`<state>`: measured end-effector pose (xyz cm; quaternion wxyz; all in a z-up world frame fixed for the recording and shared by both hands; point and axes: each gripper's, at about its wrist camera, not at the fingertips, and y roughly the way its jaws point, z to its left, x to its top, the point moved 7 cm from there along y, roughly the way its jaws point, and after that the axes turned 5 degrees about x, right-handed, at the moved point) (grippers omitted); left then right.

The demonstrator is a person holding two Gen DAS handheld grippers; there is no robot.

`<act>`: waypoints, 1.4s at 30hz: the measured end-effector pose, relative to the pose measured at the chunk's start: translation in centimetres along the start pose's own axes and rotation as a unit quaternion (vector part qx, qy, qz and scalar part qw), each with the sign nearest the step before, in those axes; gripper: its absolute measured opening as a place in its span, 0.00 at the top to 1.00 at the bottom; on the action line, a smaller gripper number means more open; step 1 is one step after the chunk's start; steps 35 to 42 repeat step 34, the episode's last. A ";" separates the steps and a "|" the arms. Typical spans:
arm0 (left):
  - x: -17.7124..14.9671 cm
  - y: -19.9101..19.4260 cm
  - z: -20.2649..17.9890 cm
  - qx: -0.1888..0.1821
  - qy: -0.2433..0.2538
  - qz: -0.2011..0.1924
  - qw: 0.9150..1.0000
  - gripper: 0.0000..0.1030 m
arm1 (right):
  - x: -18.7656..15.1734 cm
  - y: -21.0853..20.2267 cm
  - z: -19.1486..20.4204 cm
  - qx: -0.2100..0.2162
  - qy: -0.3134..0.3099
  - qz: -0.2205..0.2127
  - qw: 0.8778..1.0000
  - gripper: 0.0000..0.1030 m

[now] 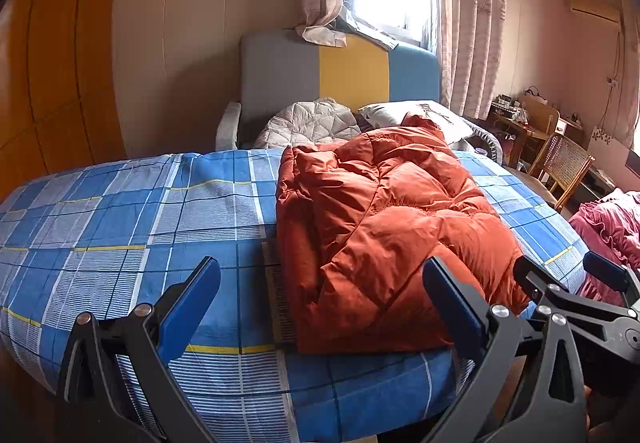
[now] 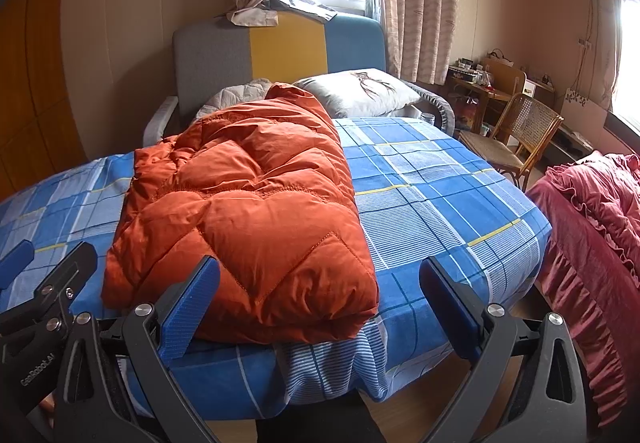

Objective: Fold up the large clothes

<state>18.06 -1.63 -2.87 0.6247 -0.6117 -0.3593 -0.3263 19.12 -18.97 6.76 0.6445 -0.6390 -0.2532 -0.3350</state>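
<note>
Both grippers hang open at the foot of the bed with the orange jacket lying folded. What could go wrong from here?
1. The orange puffer jacket is puffy and its near edge reaches the edge of the bed; a nudge might tip it toward the floor.
2. The fabric looks slick and thick, so the fold may spring open if regripped.
3. The left gripper and right gripper sit close together and might collide.

Folded jacket (image 2: 248,199) lay on bed (image 2: 440,179), running from near edge toward headboard (image 2: 280,55). Pillow (image 2: 360,89) sat at head end, right of quilted blanket (image 1: 308,123) (partly hidden behind jacket). Both grippers hung off near edge, left gripper (image 1: 320,299) before jacket's left side, right gripper (image 2: 320,295) before its right. Chair (image 2: 516,135) stood beyond bed's right edge.
</note>
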 end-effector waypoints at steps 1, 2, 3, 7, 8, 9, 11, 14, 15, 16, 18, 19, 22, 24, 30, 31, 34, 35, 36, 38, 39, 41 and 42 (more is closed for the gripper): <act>0.0 0.0 0.0 -0.001 -0.002 0.000 1.000 0.02 | 0.0 0.0 0.0 0.000 -0.001 0.000 1.000 0.04; 0.1 -0.1 0.1 -0.001 -0.003 0.000 1.000 0.02 | 0.0 0.1 0.0 -0.001 -0.001 0.001 1.000 0.04; 0.1 -0.1 0.1 -0.001 -0.004 -0.001 1.000 0.02 | 0.0 0.1 0.0 0.000 0.000 0.001 1.000 0.04; 0.1 -0.1 0.2 -0.001 -0.004 -0.001 1.000 0.02 | 0.0 0.1 -0.2 0.000 0.001 0.001 1.000 0.04; 0.1 -0.1 0.2 -0.002 -0.003 -0.001 1.000 0.02 | 0.0 0.1 -0.2 0.001 0.000 0.001 1.000 0.04; 0.1 -0.1 0.2 -0.001 -0.002 -0.001 1.000 0.02 | 0.0 0.1 -0.1 0.000 0.000 0.001 1.000 0.04; 0.1 -0.1 0.2 -0.002 -0.002 0.000 1.000 0.02 | -0.1 0.1 -0.1 0.001 0.001 0.003 1.000 0.04; 0.1 0.0 0.3 -0.002 -0.005 0.001 1.000 0.02 | -0.1 0.1 -0.3 0.001 0.001 0.002 1.000 0.04; 0.1 0.0 0.4 -0.002 -0.005 0.001 1.000 0.02 | -0.1 0.1 -0.3 0.001 0.001 0.003 1.000 0.04; 0.1 0.0 0.4 -0.002 -0.006 0.001 1.000 0.02 | -0.1 0.1 -0.2 0.001 0.001 0.003 1.000 0.04; 0.1 0.0 0.5 -0.001 -0.007 0.001 1.000 0.02 | -0.1 0.2 -0.2 0.002 0.001 0.006 1.000 0.04; 0.2 0.0 0.5 0.000 -0.008 0.000 1.000 0.02 | -0.2 0.3 -0.3 0.002 0.000 0.006 1.000 0.04; 0.1 0.0 0.7 0.008 -0.008 -0.005 1.000 0.02 | -0.3 0.4 -0.5 0.003 -0.002 0.008 1.000 0.04; 0.0 0.0 0.7 0.008 -0.003 -0.002 1.000 0.02 | -0.3 0.5 -0.5 0.003 -0.003 0.010 1.000 0.04; -0.3 0.6 0.8 0.009 -0.007 0.013 1.000 0.02 | -0.3 0.7 -0.5 0.004 -0.003 0.011 1.000 0.04; -0.4 0.7 0.8 0.006 -0.010 0.016 1.000 0.02 | -0.3 0.7 -0.5 0.005 -0.002 0.010 1.000 0.04; -0.6 0.9 0.9 0.010 -0.008 0.021 1.000 0.02 | -0.4 0.7 -0.6 0.005 0.002 0.008 1.000 0.04; -0.6 0.9 0.9 0.010 -0.008 0.021 1.000 0.02 | -0.4 0.7 -0.6 0.005 0.002 0.008 1.000 0.04; -0.6 0.9 0.9 0.010 -0.008 0.021 1.000 0.02 | -0.4 0.7 -0.6 0.005 0.002 0.008 1.000 0.04; -0.6 0.9 0.9 0.010 -0.008 0.021 1.000 0.02 | -0.4 0.7 -0.6 0.005 0.002 0.008 1.000 0.04; -0.6 0.9 0.9 0.010 -0.008 0.021 1.000 0.02 | -0.4 0.7 -0.6 0.005 0.002 0.008 1.000 0.04; -0.6 0.9 0.9 0.010 -0.008 0.021 1.000 0.02 | -0.4 0.7 -0.6 0.005 0.002 0.008 1.000 0.04; -0.6 0.9 0.9 0.010 -0.008 0.021 1.000 0.02 | -0.4 0.7 -0.6 0.005 0.002 0.008 1.000 0.04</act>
